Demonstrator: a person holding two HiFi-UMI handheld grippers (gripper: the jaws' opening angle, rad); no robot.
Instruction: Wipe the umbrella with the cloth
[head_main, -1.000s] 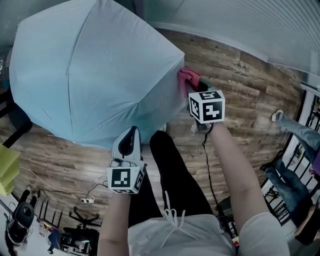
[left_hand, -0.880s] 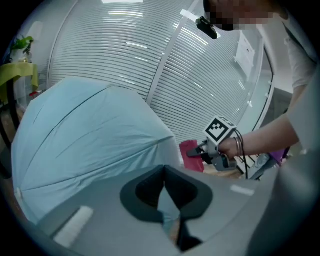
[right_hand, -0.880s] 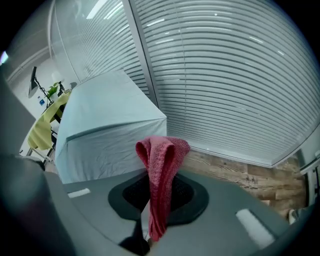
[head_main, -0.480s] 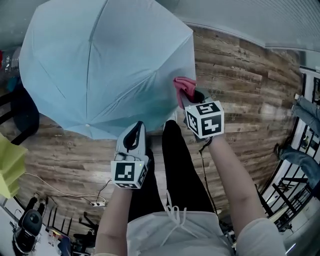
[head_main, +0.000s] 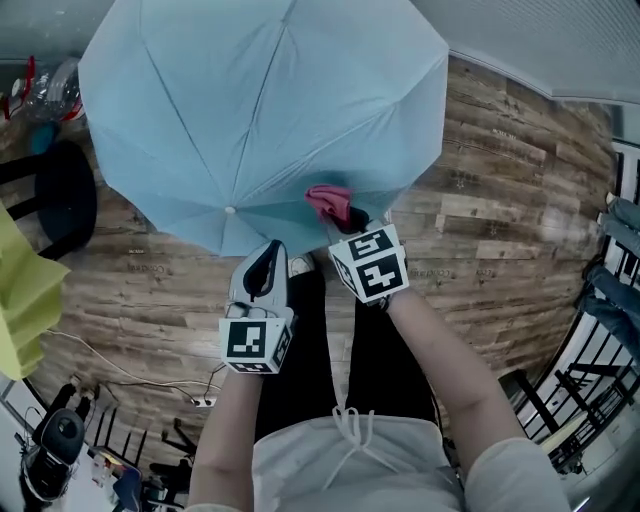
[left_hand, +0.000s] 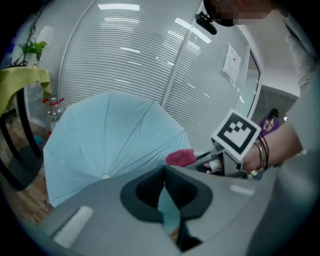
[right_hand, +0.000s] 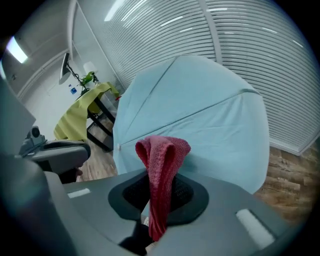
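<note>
The open light-blue umbrella (head_main: 260, 110) fills the top of the head view, canopy up, above the wood floor. My left gripper (head_main: 264, 262) is at the canopy's near edge, shut on a strip of the blue fabric (left_hand: 168, 212). My right gripper (head_main: 343, 222) is just to its right, shut on a pink-red cloth (head_main: 328, 202). The cloth (right_hand: 162, 170) stands up out of the jaws in a folded loop and rests against the canopy (right_hand: 200, 110) near its rim. The umbrella's shaft and handle are hidden.
A black chair (head_main: 55, 205) and a yellow-draped table (head_main: 20, 300) stand at the left, with bottles (head_main: 40, 85) behind them. A cable and power strip (head_main: 203, 402) lie on the floor. A metal rack (head_main: 600, 340) is at the right. The person's black-trousered legs (head_main: 300, 390) are below.
The canopy has shifted right and turned in view. My right gripper has carried the cloth left along the near rim, closer to the left gripper, which keeps its hold.
</note>
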